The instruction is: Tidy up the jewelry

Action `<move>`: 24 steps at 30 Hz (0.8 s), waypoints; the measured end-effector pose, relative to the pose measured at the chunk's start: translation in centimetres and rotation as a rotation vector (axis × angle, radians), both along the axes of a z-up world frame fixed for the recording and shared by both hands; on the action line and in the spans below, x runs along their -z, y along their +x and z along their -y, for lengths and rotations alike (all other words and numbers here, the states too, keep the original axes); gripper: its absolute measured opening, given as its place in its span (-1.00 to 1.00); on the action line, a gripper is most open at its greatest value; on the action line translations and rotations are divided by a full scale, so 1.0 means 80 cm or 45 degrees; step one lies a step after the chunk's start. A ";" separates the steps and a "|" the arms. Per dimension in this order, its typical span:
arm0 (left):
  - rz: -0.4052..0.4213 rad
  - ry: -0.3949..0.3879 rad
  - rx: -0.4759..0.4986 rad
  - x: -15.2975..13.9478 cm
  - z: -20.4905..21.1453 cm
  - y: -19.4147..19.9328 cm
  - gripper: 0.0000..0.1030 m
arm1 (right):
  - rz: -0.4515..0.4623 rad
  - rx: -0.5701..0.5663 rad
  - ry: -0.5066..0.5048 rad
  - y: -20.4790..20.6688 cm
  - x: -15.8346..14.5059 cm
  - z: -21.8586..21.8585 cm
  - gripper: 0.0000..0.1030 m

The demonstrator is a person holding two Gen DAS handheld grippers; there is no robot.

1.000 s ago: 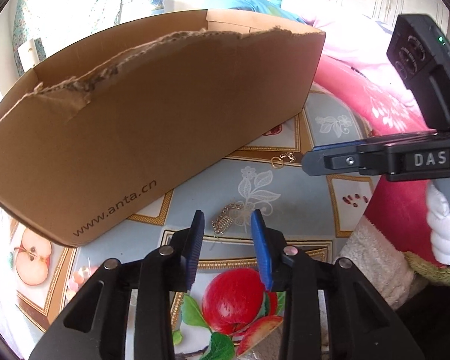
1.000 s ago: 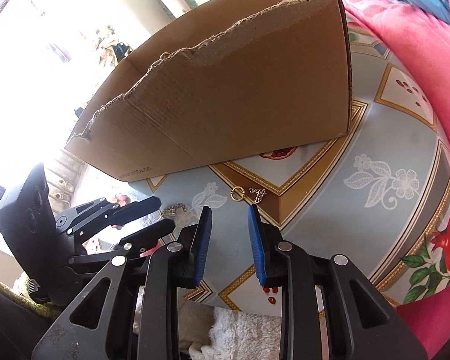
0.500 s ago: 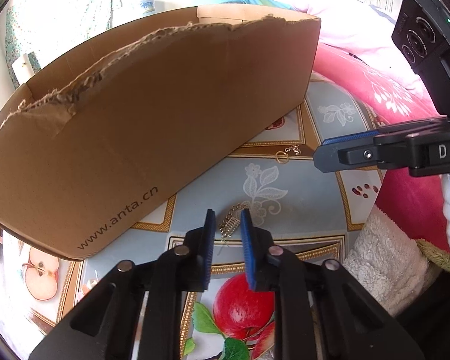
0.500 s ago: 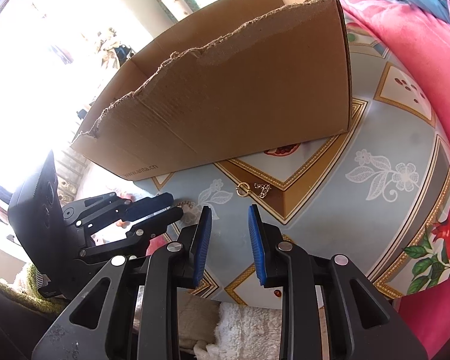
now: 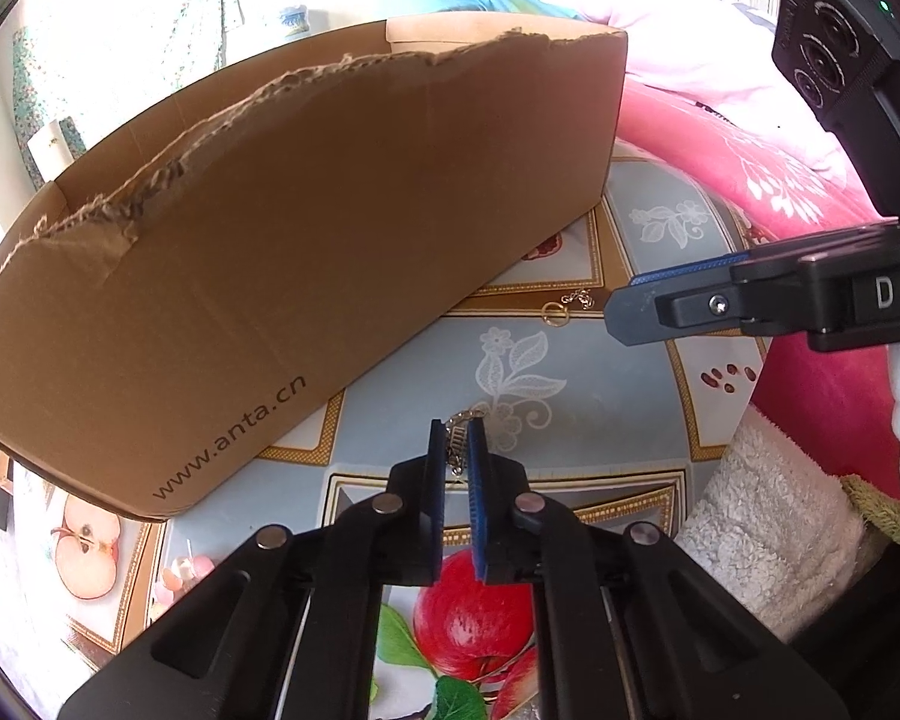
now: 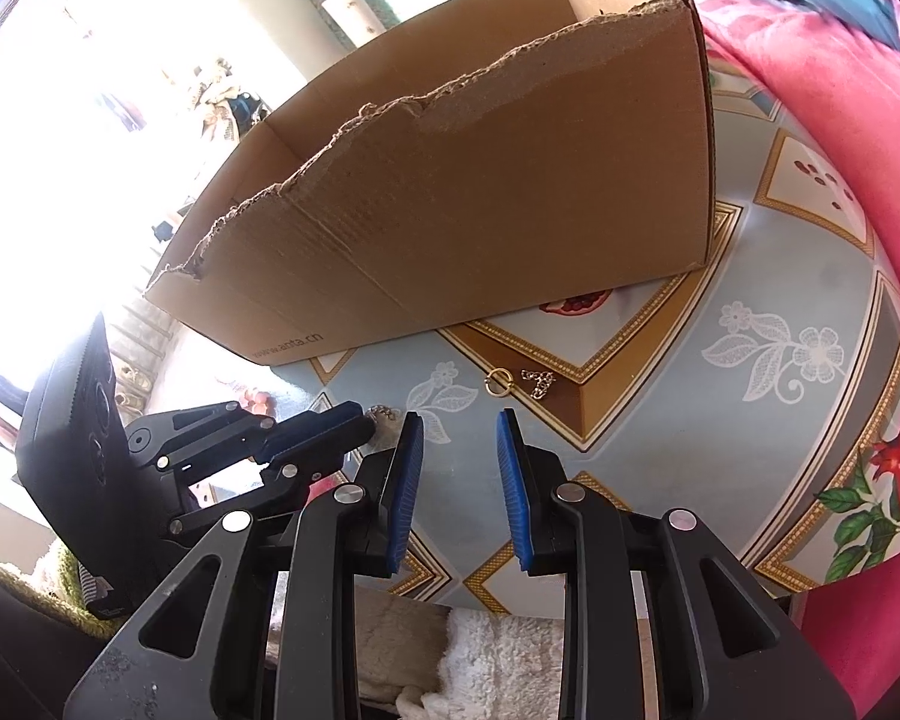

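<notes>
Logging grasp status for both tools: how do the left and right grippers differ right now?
The left gripper has its jaws nearly closed around the silver chain; the right gripper is open and holds nothing. The left sits on its piece, while the right stops short of the gold ring. Both have blue pads and point toward the cardboard box.

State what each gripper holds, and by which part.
The left gripper is shut on the silver chain, pinching its near end. The right gripper is open and holds nothing.
</notes>
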State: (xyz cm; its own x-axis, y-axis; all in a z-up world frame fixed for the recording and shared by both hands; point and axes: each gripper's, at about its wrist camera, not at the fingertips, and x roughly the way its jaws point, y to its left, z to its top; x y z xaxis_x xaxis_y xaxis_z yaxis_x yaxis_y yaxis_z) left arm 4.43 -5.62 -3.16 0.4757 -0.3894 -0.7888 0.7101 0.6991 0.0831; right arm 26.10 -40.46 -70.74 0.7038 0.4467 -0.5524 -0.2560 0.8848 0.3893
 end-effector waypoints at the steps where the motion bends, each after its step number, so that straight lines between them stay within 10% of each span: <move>1: 0.011 0.003 0.001 -0.001 0.001 -0.001 -0.91 | 0.001 0.001 0.000 0.000 0.000 0.000 -0.50; 24: 0.031 -0.032 -0.012 -0.010 0.003 -0.002 -0.98 | 0.047 0.015 0.031 -0.015 -0.006 0.016 -0.50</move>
State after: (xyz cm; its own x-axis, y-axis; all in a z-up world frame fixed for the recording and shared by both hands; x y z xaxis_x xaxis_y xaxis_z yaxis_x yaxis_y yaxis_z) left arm 4.27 -5.86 -2.32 0.4985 -0.4045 -0.7667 0.7015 0.7079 0.0827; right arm 24.89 -41.74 -70.29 0.7288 0.4512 -0.5151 -0.2602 0.8783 0.4011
